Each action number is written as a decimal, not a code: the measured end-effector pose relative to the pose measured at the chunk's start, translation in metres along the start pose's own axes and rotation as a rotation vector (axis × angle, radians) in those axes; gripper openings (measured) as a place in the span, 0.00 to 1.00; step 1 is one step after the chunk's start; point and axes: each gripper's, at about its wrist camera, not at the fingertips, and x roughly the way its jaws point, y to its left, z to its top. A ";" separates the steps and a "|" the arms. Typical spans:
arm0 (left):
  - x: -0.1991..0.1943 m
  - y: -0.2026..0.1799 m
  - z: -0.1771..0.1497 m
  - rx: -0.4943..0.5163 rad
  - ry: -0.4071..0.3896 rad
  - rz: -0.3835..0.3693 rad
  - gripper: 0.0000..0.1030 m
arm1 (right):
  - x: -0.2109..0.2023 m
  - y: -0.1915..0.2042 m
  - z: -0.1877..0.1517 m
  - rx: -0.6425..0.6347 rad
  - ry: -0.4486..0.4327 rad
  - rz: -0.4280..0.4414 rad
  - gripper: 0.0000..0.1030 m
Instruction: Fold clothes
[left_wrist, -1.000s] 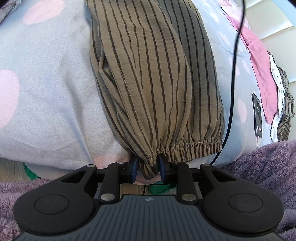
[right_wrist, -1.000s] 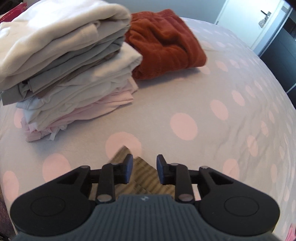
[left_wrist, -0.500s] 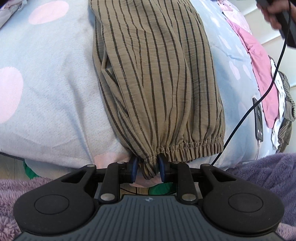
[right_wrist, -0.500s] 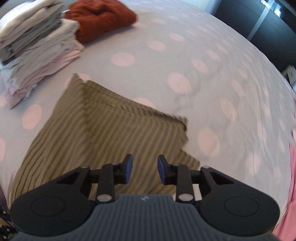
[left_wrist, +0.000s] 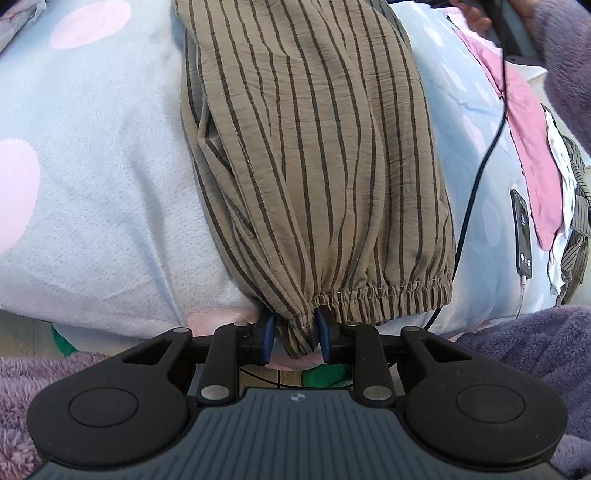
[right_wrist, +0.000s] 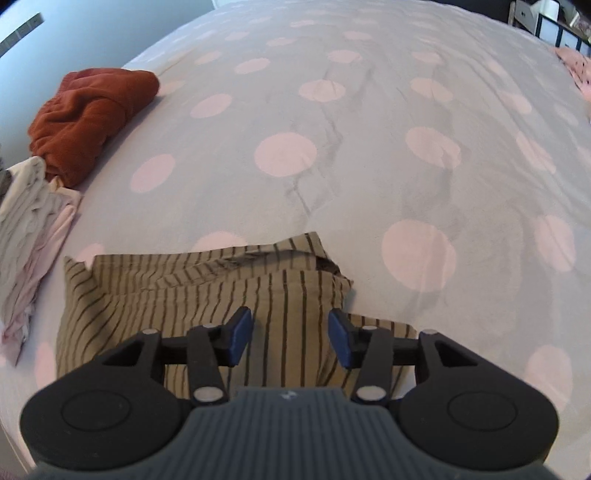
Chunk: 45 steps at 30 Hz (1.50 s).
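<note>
Left gripper (left_wrist: 293, 341) pinches the gathered elastic hem of the striped brown garment (left_wrist: 314, 155) between its blue pads, at the 6 o'clock edge of the left wrist view, where the cloth hangs over the side of the polka-dot bed (left_wrist: 92, 177). From there the garment runs away toward 12 o'clock, lying long and narrow on the cover, with a seam and a loose flap showing along its 9 o'clock side.

The right gripper (right_wrist: 290, 338) is spread wide and holds nothing; it hangs just above the garment's far end (right_wrist: 207, 295), whose corners and overlapping layers lie a little rumpled on the bed.

As for progress, a stack of folded pale clothes (right_wrist: 33, 229) sits at 9 o'clock in the right wrist view, with a rust-red folded piece (right_wrist: 92, 118) beyond it at 10 o'clock, so several items appear finished. The striped piece seems narrowed lengthwise but not yet doubled end to end. Pink and striped clothes (left_wrist: 543, 177) lie unfolded at 3 o'clock in the left wrist view, near a phone (left_wrist: 522, 236) and a black cable (left_wrist: 484, 166), so more work probably remains.
</note>
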 end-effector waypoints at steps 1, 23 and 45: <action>0.000 0.001 0.000 -0.004 0.002 -0.007 0.22 | 0.006 -0.001 0.001 0.006 0.011 -0.003 0.47; -0.012 0.015 -0.004 0.008 -0.012 -0.040 0.20 | -0.043 -0.040 -0.017 0.010 -0.079 -0.120 0.31; -0.084 -0.042 -0.056 0.402 -0.326 0.173 0.45 | -0.198 0.084 -0.279 -0.426 -0.130 0.156 0.46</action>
